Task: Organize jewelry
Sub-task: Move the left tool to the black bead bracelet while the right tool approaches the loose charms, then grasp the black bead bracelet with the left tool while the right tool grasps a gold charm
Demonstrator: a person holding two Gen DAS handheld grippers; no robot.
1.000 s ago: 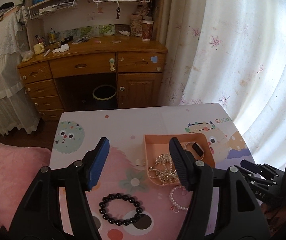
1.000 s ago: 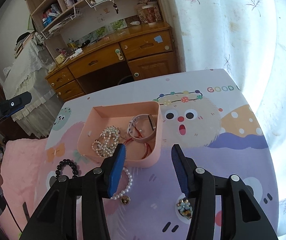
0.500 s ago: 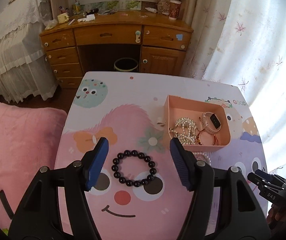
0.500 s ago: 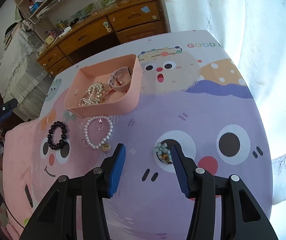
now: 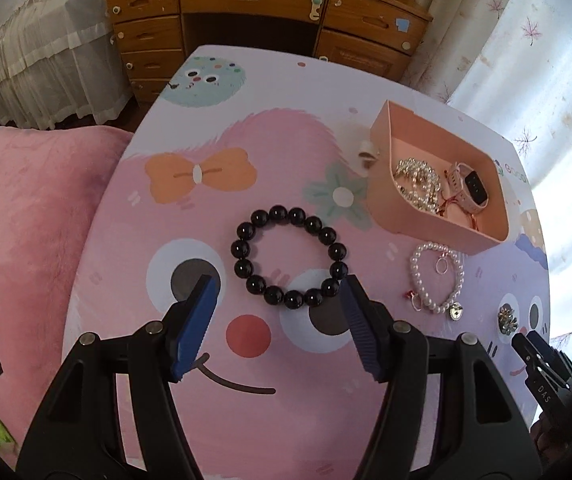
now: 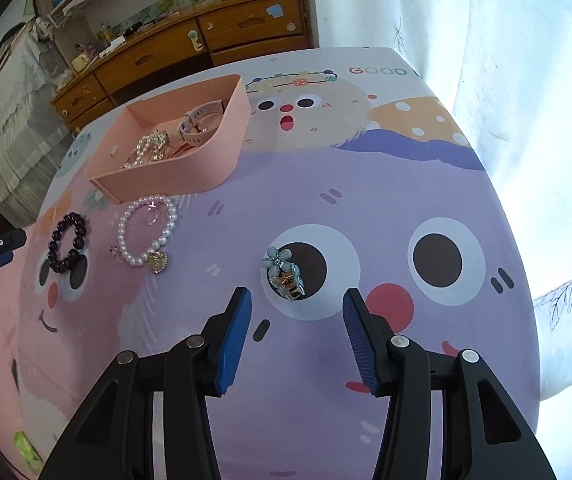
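The left gripper (image 5: 276, 292) is held with jaws spread, empty, above the flat-lying black bead bracelet (image 5: 289, 256). The right gripper (image 6: 295, 304), jaws likewise spread, is aimed at the flower hair clip (image 6: 284, 273), whose long axis runs near-right to far-left.

The table (image 6: 365, 184) has lots of bare room on the purple side. The pink tray (image 6: 174, 178) stands like a wall at the back. The pearl bracelet (image 6: 148, 232) lies just in front of it, with the black bead bracelet (image 5: 287, 256) close beside.

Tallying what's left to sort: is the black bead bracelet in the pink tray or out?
Out. The black bead bracelet lies flat on the table, beside the pink tray.
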